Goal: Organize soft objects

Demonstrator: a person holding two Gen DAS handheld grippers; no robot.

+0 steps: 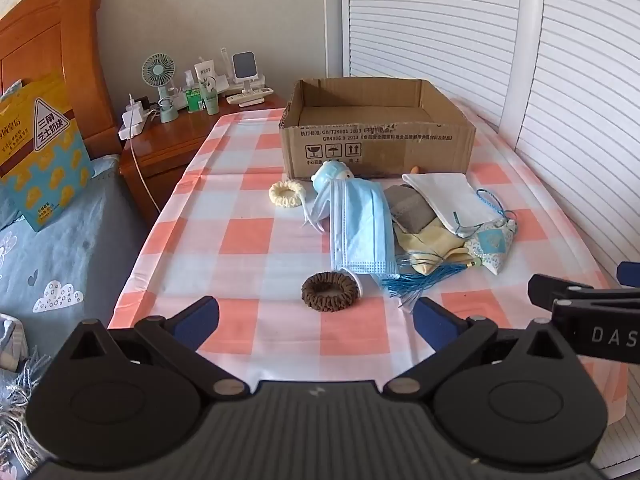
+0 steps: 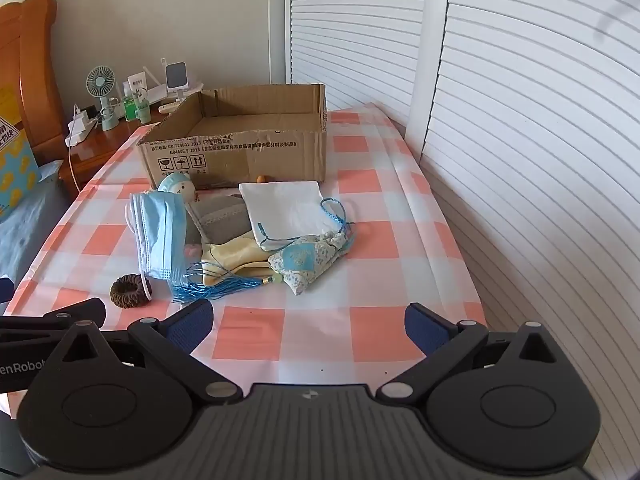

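A pile of soft things lies mid-table: a blue face mask (image 1: pixel 362 228) (image 2: pixel 162 236), a small blue plush toy (image 1: pixel 330 174) (image 2: pixel 178 185), a white pouch (image 1: pixel 444 198) (image 2: pixel 290 208), a grey cloth (image 1: pixel 410 210) (image 2: pixel 222 216), a yellow cloth (image 1: pixel 424 248) (image 2: pixel 232 260), a floral sachet (image 1: pixel 494 246) (image 2: pixel 308 260) with a blue tassel (image 1: pixel 416 278) (image 2: pixel 216 290). A brown scrunchie (image 1: pixel 330 292) (image 2: pixel 128 292) lies nearest; a cream scrunchie (image 1: pixel 287 194) lies left. Behind stands an open cardboard box (image 1: pixel 378 140) (image 2: pixel 240 152). My left gripper (image 1: pixel 316 318) and right gripper (image 2: pixel 310 326) both hover open over the near table edge, holding nothing.
The table wears a pink-and-white checked cloth (image 1: pixel 248 240) (image 2: pixel 372 248). White louvred doors (image 2: pixel 520 120) close off the right side. A wooden nightstand (image 1: pixel 176 136) with a fan and bottles stands far left, next to a bed (image 1: pixel 48 248).
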